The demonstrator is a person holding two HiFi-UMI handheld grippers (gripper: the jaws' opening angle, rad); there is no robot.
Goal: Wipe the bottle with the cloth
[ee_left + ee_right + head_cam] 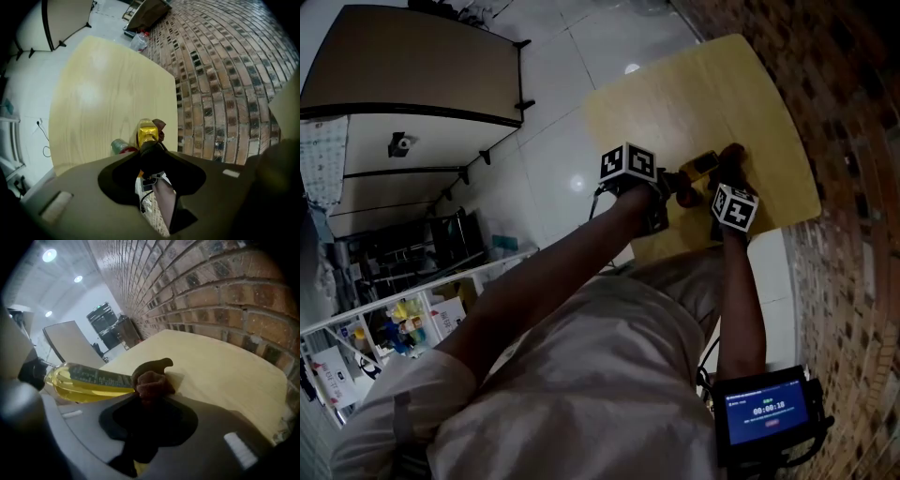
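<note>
The bottle [84, 380], clear with yellow liquid and a dark label, is over the near part of the table [694, 94], between the two grippers; whether its lower end rests on the wood I cannot tell. Its dark-capped end sits in the left gripper [149, 152], whose jaws are closed on it at a middling width, and the body reaches away from that gripper. The cloth [151, 380], a brown bunched wad, touches the bottle at the end away from the cap. The right gripper [147, 399] is clamped narrow on the cloth, and a dark fold sticks up above its jaws. From the head view the two grippers are close together, each with its marker cube on top. The table is pale wood. A brick wall [225, 70] runs along its right side, and a white tiled floor [553, 141] lies to its left. Near the person's right elbow a device with a lit blue screen [766, 412] shows
</note>
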